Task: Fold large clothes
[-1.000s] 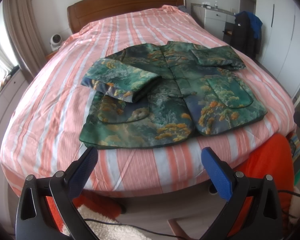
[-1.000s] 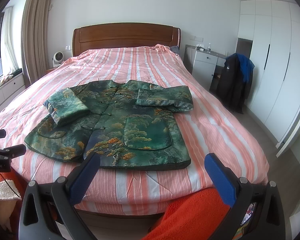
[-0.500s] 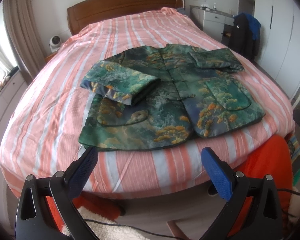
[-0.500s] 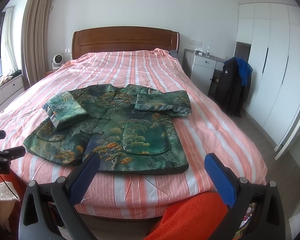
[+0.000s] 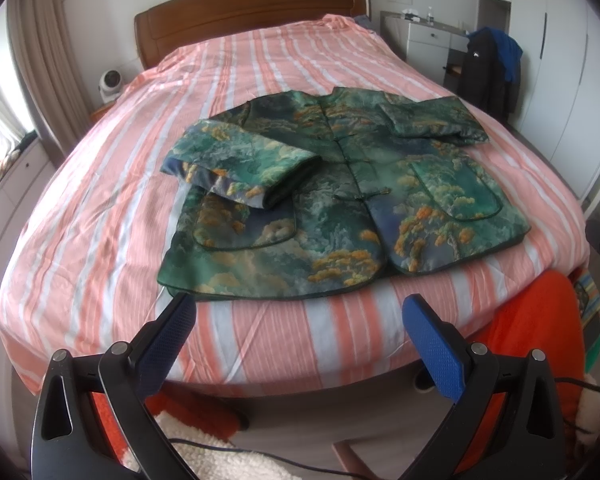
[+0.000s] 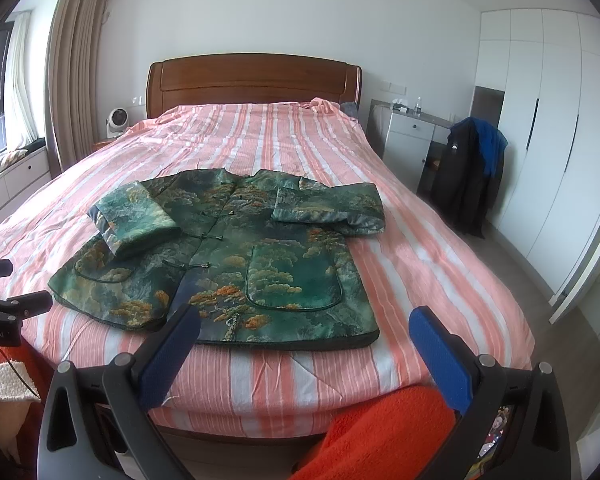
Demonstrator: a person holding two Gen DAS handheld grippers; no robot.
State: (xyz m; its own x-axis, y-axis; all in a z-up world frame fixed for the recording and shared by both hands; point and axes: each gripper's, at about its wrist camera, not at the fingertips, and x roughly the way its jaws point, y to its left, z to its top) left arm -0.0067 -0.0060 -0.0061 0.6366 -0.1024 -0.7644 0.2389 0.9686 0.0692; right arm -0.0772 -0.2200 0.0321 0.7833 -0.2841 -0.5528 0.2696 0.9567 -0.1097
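Note:
A green jacket with an orange and blue landscape print (image 5: 340, 208) lies flat, front up, near the foot of the bed (image 5: 112, 184). Both sleeves are folded in over the chest. It also shows in the right wrist view (image 6: 228, 264). My left gripper (image 5: 300, 340) is open and empty, held just off the foot of the bed, short of the jacket's hem. My right gripper (image 6: 304, 348) is open and empty, also short of the hem, toward the jacket's right half.
The bed has a pink and white striped cover and a wooden headboard (image 6: 256, 80). An orange fleece (image 6: 384, 432) lies below the bed's foot. A white desk with a dark coat on a chair (image 6: 468, 172) stands at the right, wardrobes (image 6: 548, 128) beyond.
Both grippers have drawn back and risen slightly from the bed; the jacket sits a little farther off in both views. The jacket itself has not moved.

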